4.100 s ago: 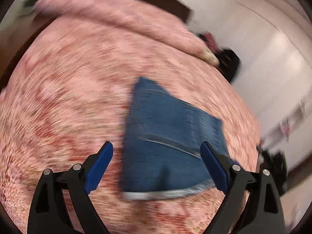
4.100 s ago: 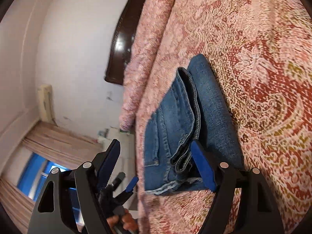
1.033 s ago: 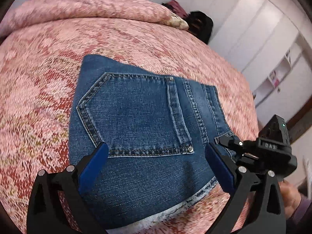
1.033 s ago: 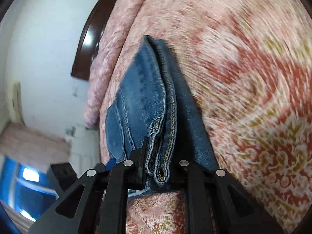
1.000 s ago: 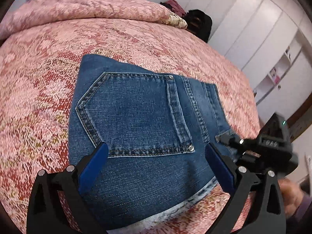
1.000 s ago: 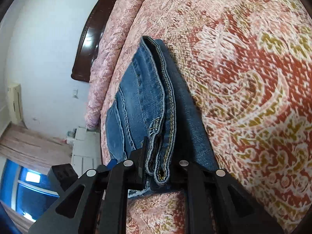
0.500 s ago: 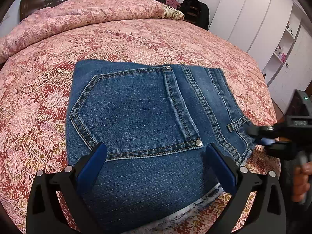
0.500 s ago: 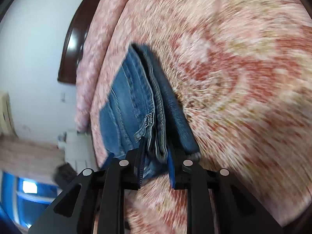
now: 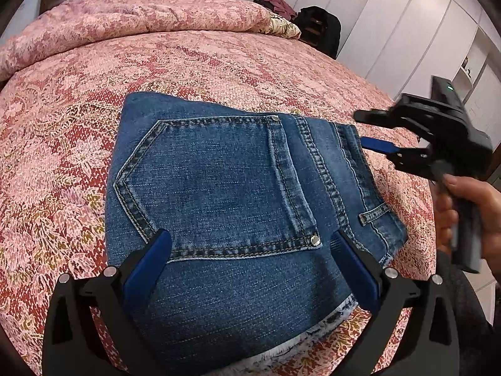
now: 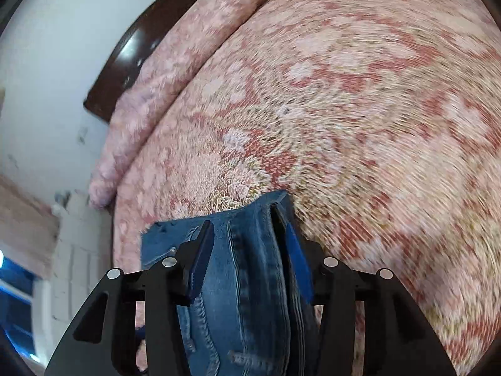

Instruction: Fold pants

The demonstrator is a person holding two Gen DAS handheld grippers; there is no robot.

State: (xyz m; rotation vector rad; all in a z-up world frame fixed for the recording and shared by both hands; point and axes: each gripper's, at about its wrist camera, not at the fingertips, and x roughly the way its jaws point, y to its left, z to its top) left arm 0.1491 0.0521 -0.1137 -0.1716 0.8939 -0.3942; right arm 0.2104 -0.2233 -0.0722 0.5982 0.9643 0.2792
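Denim fills the left wrist view: the folded pants (image 9: 238, 206) lie flat on the patterned bedspread (image 9: 62, 163), back pocket up. The left gripper (image 9: 247, 260) hovers over them, jaws wide apart, holding nothing. At the right, the right gripper (image 9: 372, 131) is off the waistband edge, its jaws having just been opening and empty. The right wrist view is blurred; the pants (image 10: 247, 282) show between parted fingers. Thick, heavy, stiff cloth; best gripped at stacked edges.
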